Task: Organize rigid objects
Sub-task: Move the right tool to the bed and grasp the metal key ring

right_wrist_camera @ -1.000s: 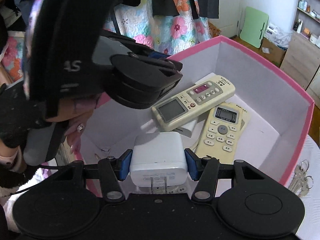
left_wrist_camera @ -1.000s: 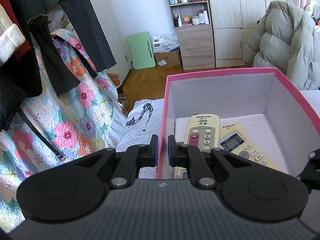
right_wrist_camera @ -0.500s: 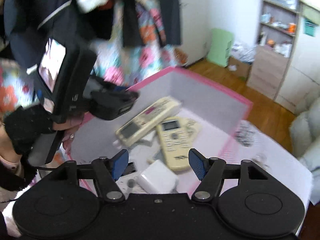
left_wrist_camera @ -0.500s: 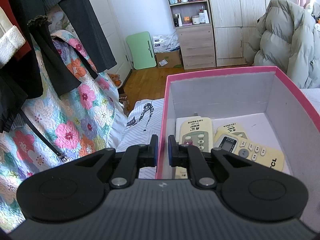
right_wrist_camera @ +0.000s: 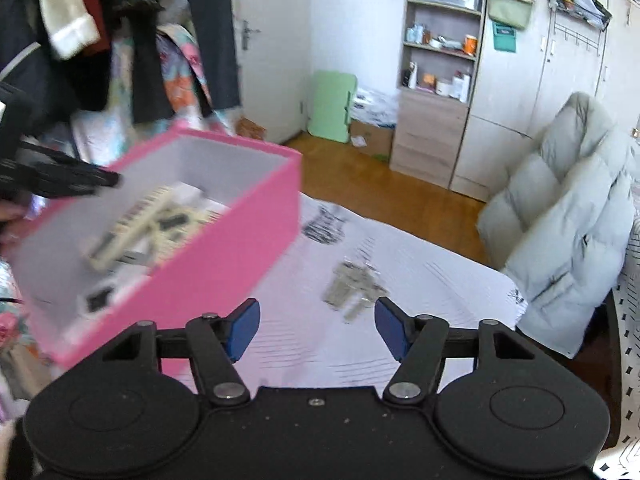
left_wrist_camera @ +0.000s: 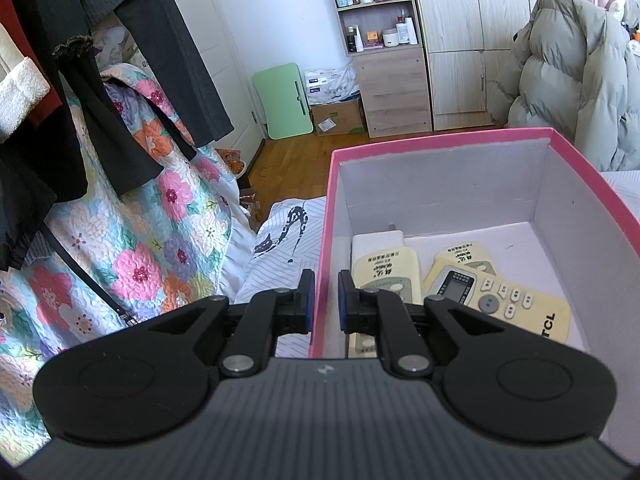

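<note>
Left hand-held gripper (left_wrist_camera: 323,300) pinches the pink cardboard box's (left_wrist_camera: 440,138) wall near the bed's (right_wrist_camera: 420,280) foot edge; right hand-held gripper (right_wrist_camera: 316,330) gapes wide, empty. Next, probably: descend squarely over the blurred metal key bunch (right_wrist_camera: 354,284) mid-bed, closing low around it.

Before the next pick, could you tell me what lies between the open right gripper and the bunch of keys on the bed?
Only bare striped bedsheet lies between the right gripper and the keys, as the right wrist view shows.
</note>
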{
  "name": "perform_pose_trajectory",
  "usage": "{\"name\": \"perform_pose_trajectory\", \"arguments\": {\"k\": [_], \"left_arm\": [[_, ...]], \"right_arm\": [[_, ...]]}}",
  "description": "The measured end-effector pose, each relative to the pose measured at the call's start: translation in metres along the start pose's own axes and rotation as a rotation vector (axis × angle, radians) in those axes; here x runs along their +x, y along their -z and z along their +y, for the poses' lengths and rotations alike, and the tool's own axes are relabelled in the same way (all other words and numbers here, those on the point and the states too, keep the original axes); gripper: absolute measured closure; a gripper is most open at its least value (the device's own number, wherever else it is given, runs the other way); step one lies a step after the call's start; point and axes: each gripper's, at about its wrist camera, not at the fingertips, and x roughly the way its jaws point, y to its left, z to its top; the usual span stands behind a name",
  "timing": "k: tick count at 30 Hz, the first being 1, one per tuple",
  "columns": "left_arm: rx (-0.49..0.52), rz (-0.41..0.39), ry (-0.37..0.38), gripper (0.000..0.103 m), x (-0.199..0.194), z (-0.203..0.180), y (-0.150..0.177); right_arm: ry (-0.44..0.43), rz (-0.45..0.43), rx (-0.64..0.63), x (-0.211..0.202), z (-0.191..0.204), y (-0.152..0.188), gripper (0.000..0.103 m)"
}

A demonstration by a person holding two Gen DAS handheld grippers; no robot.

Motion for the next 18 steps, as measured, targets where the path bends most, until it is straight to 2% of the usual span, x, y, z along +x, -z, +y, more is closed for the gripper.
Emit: {"name": "perform_pose_trajectory", "arguments": {"k": [9, 13, 14, 18], "left_arm": [[0.003, 0.001, -0.003, 0.092, -0.001, 0.000, -0.003], [0.003, 0.001, -0.004, 0.092, -0.001, 0.000, -0.003], [0.003, 0.001, -0.005, 0.092, -0.001, 0.000, -0.003], [0.016, 0.003, -0.012, 0.092, 0.000, -0.001, -0.002]], "right_arm": [[0.022, 0.033, 0.056, 0.089, -0.037, -0.004, 0.041], [0.042, 0.046, 0.048, 0.120, -0.045, -0.005, 0.050], [0.043, 0.054, 0.050, 0.127, -0.046, -0.005, 0.066], [-0.015, 0.009, 0.072, 0.129, -0.048, -0.003, 0.099]]}}
